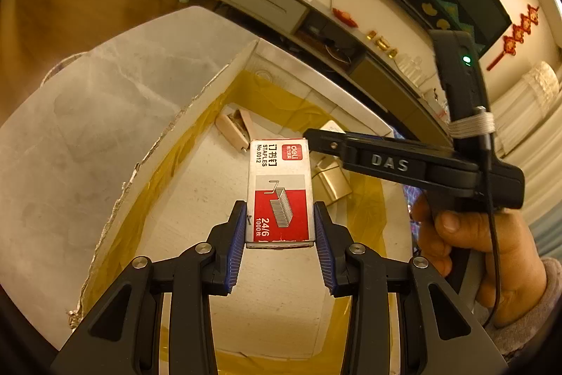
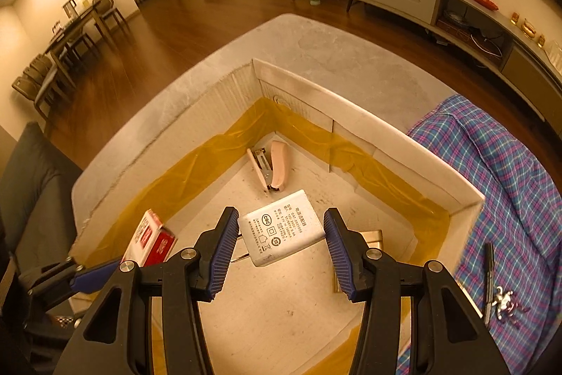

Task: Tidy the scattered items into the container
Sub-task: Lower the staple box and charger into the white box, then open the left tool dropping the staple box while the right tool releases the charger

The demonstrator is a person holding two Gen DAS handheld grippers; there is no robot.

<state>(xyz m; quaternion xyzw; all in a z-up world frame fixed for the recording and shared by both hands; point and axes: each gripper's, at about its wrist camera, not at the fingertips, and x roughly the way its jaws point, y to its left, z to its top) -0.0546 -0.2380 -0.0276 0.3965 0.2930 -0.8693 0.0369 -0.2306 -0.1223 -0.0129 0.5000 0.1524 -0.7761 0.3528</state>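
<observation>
We are holding the staple box (image 1: 279,190) clamped by its lower end in the left hand-held gripper (image 1: 280,227), above the open cardboard box (image 2: 404,136). Gripped so low, the smooth glossy carton is risking a tilt or slip between the ribbed blue pads (image 1: 238,234). The right hand-held gripper (image 2: 277,245) is hanging spread open over the white plastic charger (image 2: 281,229), which is lying inside near the pink stapler (image 2: 272,169); we could be knocking grippers together in this tight, tape-lined space.
</observation>
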